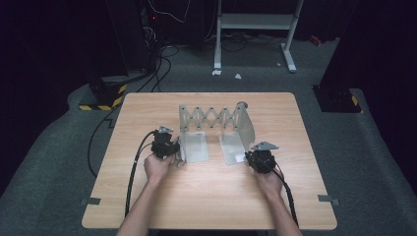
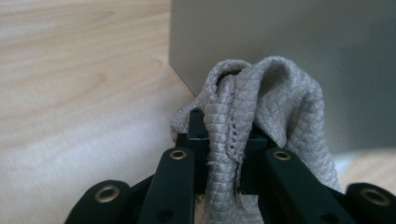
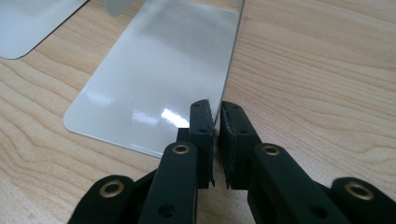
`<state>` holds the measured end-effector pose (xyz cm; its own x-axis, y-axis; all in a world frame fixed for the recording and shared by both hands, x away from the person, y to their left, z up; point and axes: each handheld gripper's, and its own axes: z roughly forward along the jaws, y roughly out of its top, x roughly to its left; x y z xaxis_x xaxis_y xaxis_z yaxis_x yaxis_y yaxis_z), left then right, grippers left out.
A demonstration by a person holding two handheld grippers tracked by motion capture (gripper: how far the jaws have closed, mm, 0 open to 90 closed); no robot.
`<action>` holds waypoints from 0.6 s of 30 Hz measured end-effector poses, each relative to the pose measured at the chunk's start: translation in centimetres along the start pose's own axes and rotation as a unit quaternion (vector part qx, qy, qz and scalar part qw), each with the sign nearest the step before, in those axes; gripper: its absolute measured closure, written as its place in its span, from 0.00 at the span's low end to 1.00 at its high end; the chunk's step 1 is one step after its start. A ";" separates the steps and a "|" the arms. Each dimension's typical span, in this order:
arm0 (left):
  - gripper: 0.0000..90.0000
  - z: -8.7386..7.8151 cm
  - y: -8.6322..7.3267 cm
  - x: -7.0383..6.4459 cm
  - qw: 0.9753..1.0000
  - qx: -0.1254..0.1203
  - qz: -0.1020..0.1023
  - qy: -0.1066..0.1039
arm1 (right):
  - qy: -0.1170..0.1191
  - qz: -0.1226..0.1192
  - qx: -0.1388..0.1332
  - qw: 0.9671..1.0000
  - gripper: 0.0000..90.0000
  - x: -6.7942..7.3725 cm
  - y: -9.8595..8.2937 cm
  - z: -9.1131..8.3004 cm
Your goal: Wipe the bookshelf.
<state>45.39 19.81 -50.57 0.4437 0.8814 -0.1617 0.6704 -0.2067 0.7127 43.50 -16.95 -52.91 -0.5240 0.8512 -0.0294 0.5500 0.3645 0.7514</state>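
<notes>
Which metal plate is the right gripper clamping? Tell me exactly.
The right-hand upright end plate of the expanding rack: the right gripper grips its near edge. The left end plate has the cloth against it.

Dim room, evenly lit table (image 1: 206,191); glare on metal plate (image 3: 159,74); close foregrounds blur.

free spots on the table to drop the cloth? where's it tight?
Bare wood: the table's near strip between the forearms, and both side margins beside the metal rack. Crowded: mid-table, where the left claw grips the grey cloth against the rack and the right claw clamps the rack's right panel edge.
</notes>
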 end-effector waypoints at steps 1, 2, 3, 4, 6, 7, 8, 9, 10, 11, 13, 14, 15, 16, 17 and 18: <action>0.88 -0.3 -0.3 -0.4 1.000 0.001 0.003 0.000 | 0.000 0.000 0.000 1.000 0.93 0.0 0.0 0.0; 0.88 -0.3 -0.3 -0.4 1.000 0.001 0.003 0.000 | 0.000 0.000 0.000 1.000 0.93 0.0 0.0 0.0; 0.88 -0.7 -0.8 -0.8 1.000 0.001 0.003 -0.002 | 0.000 0.000 0.000 1.000 0.94 0.0 0.0 0.0; 0.88 -0.9 -1.1 -1.1 1.000 0.001 0.006 -0.003 | 0.000 0.000 0.000 1.000 0.93 0.0 0.0 0.0; 0.88 -1.3 -1.6 -1.5 1.000 0.000 0.008 -0.006 | -0.001 -0.001 0.000 1.000 0.94 0.0 0.0 0.0; 0.88 -1.5 -1.9 -1.7 1.000 -0.001 0.010 -0.008 | 0.000 0.000 0.000 1.000 0.94 0.0 0.0 0.0; 0.87 -1.6 -2.0 -1.8 1.000 0.000 0.011 -0.009 | 0.000 0.000 0.000 1.000 0.94 0.0 0.0 0.0; 0.87 -1.9 -2.3 -1.9 1.000 -0.001 0.012 -0.011 | 0.000 0.000 0.000 1.000 0.94 0.0 0.0 0.0; 0.87 -2.0 -2.4 -1.9 1.000 -0.002 0.012 -0.011 | 0.000 0.000 0.000 1.000 0.94 0.0 0.0 0.0; 0.87 -2.2 -2.5 -1.8 1.000 -0.003 0.013 -0.009 | 0.000 0.000 0.000 1.000 0.94 0.0 0.0 0.0; 0.87 -2.6 -2.5 -1.5 1.000 -0.006 0.011 0.001 | 0.000 0.000 0.000 1.000 0.94 0.0 0.0 0.0; 0.87 -2.9 -2.4 -1.2 1.000 -0.007 0.011 0.012 | 0.000 0.000 0.000 1.000 0.94 0.0 0.0 0.0; 0.87 -3.2 -2.2 -0.7 1.000 -0.009 0.007 0.024 | 0.000 0.000 0.000 1.000 0.94 0.0 0.0 0.0; 0.87 -3.4 -2.1 -0.3 0.999 -0.011 0.005 0.033 | 0.000 0.000 0.000 1.000 0.94 0.0 0.0 0.0; 0.87 -3.5 -1.9 0.0 0.999 -0.012 0.003 0.040 | 0.000 0.000 0.000 1.000 0.94 0.0 0.0 0.0; 0.87 -3.7 -1.8 0.5 0.999 -0.015 0.000 0.049 | 0.000 0.000 0.000 1.000 0.94 0.0 0.0 0.0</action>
<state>42.24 22.16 -49.43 0.3820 0.9192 -0.0957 0.6525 -0.1949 0.7323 43.51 -16.95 -52.90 -0.5238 0.8514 -0.0295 0.5502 0.3645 0.7513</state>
